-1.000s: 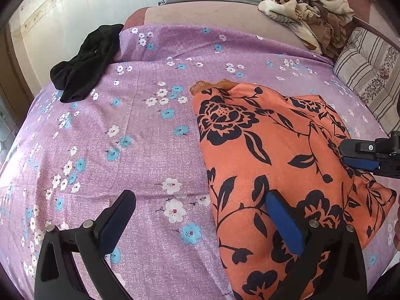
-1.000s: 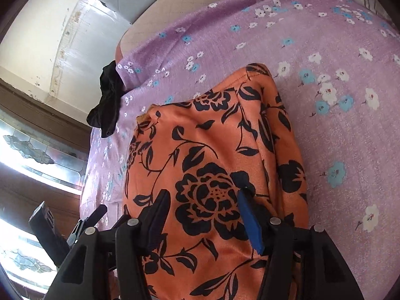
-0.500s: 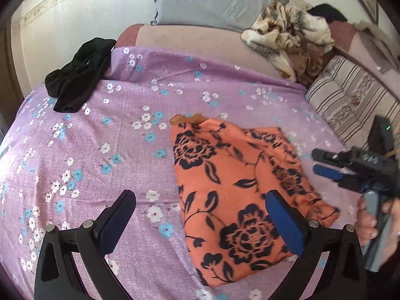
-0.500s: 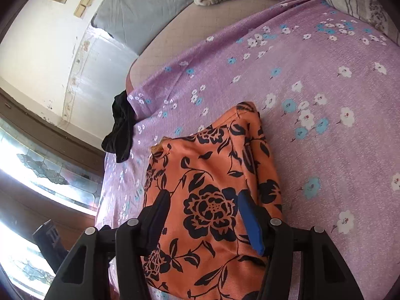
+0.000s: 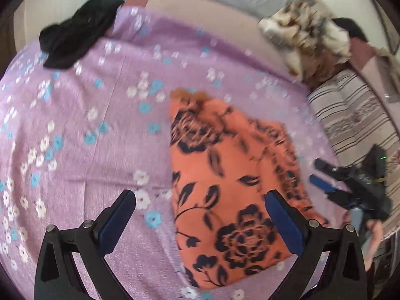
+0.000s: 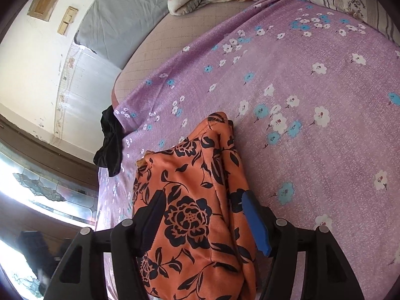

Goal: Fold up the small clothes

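A folded orange garment with black flowers (image 5: 225, 185) lies flat on the purple flowered bedsheet (image 5: 87, 130); it also shows in the right wrist view (image 6: 195, 215). My left gripper (image 5: 200, 215) is open and empty, held above the garment's near left part. My right gripper (image 6: 202, 220) is open and empty, held above the garment's near end; it also shows at the right of the left wrist view (image 5: 322, 175), beside the garment's right edge. A black garment (image 5: 77, 32) lies bunched at the sheet's far left corner, and shows in the right wrist view (image 6: 110, 140).
A beige patterned blanket (image 5: 310, 42) is heaped at the back right. A striped pillow (image 5: 355, 117) lies along the right side. A grey cushion (image 6: 122, 22) leans on the wall behind the bed. A window (image 6: 37, 190) is at the left.
Both grippers pulled back and up from the orange garment, which now looks smaller and lies flat. The left view has since tilted closer again. Both stayed open.
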Demonstrator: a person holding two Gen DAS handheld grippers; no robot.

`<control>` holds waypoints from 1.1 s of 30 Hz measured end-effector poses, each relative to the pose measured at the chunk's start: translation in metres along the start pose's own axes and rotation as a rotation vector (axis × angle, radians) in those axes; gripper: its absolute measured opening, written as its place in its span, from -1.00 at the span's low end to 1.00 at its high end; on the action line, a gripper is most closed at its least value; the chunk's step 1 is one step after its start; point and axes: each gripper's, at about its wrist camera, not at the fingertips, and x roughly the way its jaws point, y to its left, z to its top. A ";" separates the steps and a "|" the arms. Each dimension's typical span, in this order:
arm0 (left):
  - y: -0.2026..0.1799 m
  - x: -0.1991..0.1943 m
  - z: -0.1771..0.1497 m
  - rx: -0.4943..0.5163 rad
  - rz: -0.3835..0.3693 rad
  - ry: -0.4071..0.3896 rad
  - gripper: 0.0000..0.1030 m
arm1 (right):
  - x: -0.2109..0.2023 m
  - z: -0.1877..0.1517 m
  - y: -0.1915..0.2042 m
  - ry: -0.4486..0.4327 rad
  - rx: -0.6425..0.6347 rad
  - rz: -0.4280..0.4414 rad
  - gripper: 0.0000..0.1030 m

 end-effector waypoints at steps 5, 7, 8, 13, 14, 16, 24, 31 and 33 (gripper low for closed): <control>0.006 0.032 -0.006 -0.009 0.038 0.036 1.00 | 0.013 0.005 -0.014 0.037 0.004 -0.025 0.30; 0.003 0.032 -0.007 0.010 0.045 0.015 1.00 | 0.016 0.006 -0.022 0.049 0.014 -0.023 0.30; 0.000 0.033 -0.008 0.019 0.048 0.009 1.00 | 0.017 0.006 -0.026 0.054 0.017 -0.022 0.30; -0.012 0.040 -0.013 0.071 0.042 -0.001 1.00 | 0.027 0.005 -0.045 0.096 0.050 0.010 0.30; -0.016 0.042 -0.013 0.081 0.043 -0.002 1.00 | 0.029 0.004 -0.046 0.099 0.044 0.020 0.30; -0.020 0.042 -0.014 0.105 0.045 -0.013 1.00 | 0.030 0.004 -0.047 0.095 0.034 0.037 0.31; -0.027 0.050 -0.012 0.122 0.036 -0.022 1.00 | 0.040 0.003 -0.047 0.102 0.048 0.146 0.34; -0.025 0.052 -0.013 0.108 0.010 -0.013 1.00 | 0.054 -0.006 -0.023 0.148 -0.030 0.162 0.35; -0.025 0.053 -0.013 0.105 0.002 -0.010 1.00 | 0.055 -0.007 -0.021 0.149 -0.042 0.159 0.36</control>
